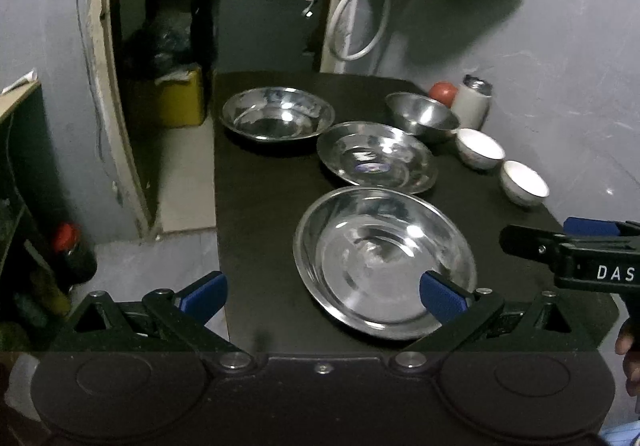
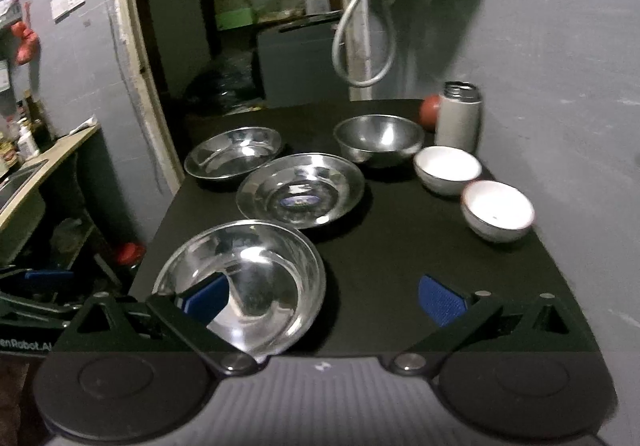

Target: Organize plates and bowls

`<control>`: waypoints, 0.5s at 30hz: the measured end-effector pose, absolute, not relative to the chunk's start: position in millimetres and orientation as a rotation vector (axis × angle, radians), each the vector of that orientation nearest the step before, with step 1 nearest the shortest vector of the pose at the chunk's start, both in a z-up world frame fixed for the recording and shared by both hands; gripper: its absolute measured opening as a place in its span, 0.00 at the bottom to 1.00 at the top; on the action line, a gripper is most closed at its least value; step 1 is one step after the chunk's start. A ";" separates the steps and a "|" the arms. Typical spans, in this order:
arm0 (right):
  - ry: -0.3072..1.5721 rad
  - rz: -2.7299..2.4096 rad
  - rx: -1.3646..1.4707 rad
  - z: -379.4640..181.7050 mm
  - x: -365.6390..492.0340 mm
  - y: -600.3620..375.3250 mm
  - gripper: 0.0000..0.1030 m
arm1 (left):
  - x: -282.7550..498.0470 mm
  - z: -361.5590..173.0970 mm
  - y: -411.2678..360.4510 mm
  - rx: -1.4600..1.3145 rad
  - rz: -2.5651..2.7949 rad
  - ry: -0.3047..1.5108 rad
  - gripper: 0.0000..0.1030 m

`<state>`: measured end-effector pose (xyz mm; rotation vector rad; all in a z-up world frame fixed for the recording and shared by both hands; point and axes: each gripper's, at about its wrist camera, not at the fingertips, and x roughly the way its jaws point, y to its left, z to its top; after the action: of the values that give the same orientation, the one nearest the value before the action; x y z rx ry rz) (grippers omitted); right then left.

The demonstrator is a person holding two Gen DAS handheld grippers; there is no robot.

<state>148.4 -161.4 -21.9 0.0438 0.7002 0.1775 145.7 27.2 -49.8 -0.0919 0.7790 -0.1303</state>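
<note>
Black table [image 2: 400,266]: bare surface along its near and right edges; left edge drops to the floor. Steel plates, three: nearest plate [image 2: 244,282] at the table's near-left corner, middle plate [image 2: 300,188] and far plate [image 2: 234,158] behind it. Steel bowl [image 2: 378,140], one. White bowls [image 2: 446,168], two. Flask [image 2: 458,116], one. Left gripper [image 1: 322,296] and right gripper [image 2: 322,298]: jaws spread wide, empty, just short of the nearest plate.

Dim indoor light, a cool grey cast. Bright glints flare off the steel plates [image 1: 384,262]. A big soft shadow falls on the wall [image 2: 560,46]. Fisheye bends the edges, corners go black, right wrist view slightly smeared.
</note>
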 end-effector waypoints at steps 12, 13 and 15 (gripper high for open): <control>0.755 0.300 0.111 -34.8 222.8 -162.3 1.00 | 217.3 -45.1 62.2 -0.177 0.138 0.884 0.99; 0.757 0.308 0.121 -35.1 229.4 -159.8 1.00 | 224.6 -44.0 67.9 -0.189 0.147 0.881 0.99; 0.756 0.320 0.134 -35.2 241.8 -153.4 1.00 | 240.3 -42.3 77.3 -0.193 0.157 0.874 0.99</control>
<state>241.8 -153.4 -35.2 0.1337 0.7557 0.3203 240.3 77.3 -42.3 -0.1928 0.8741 0.1569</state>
